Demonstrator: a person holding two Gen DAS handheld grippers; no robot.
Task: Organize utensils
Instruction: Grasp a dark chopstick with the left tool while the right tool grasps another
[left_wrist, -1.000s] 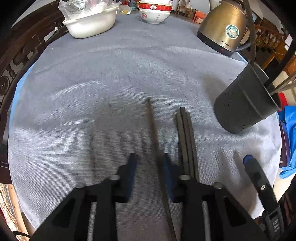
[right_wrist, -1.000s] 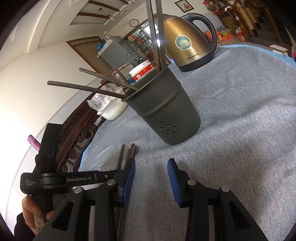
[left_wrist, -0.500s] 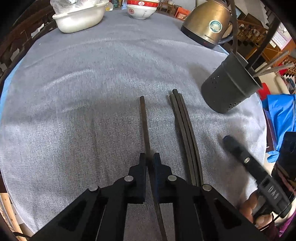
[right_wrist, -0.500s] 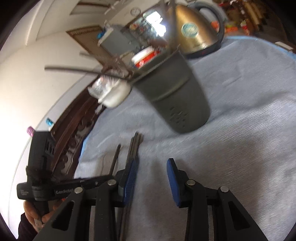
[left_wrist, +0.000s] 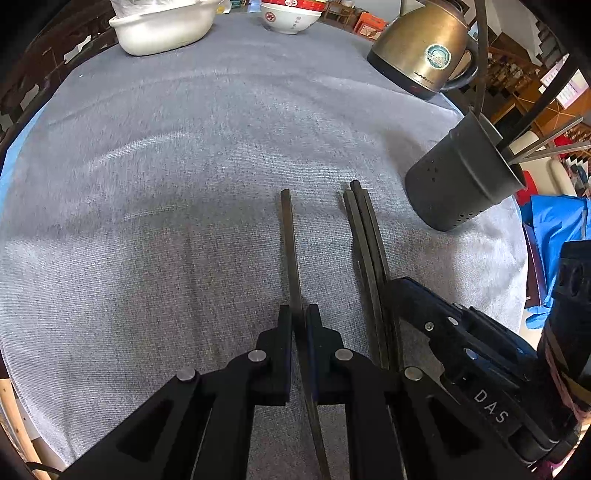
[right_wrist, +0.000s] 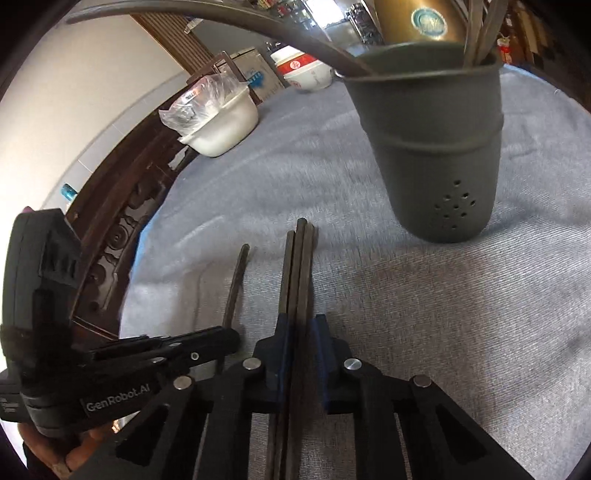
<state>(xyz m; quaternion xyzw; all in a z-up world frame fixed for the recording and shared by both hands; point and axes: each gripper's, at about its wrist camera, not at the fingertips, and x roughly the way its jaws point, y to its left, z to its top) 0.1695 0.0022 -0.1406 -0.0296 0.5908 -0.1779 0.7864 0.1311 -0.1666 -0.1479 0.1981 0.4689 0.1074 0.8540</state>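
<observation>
1. Left gripper (left_wrist: 300, 317) of mine is clamped tight on a single dark chopstick (left_wrist: 290, 236). Its pads pinch the stick partway along, and the stick lies on the grey tablecloth (left_wrist: 166, 184) with its long axis running straight ahead, away from me.
2. My right gripper (right_wrist: 301, 325) has just been closing, and its blue pads now squeeze a bundle of three chopsticks (right_wrist: 299, 266) lying side by side. The bundle also points straight ahead, parallel to the single stick and just to its right.
3. Both grippers sit near each other, low over the cloth, angled downward.
4. A dark perforated utensil holder (right_wrist: 432, 147) stands upright ahead of the bundle, slightly to the right. It is nearer my right hand than my left. The bundle's far tips stop short of its base.
5. That holder already contains several chopsticks leaning out over its rim.
6. Farther back stand a brass-coloured kettle (left_wrist: 421, 48), a white basin (left_wrist: 162, 27) holding a clear plastic bag, and a red-and-white bowl (left_wrist: 290, 16); I cannot tell what the bowl holds.
7. I judge that each load must be lifted and tipped upright to go in.
</observation>
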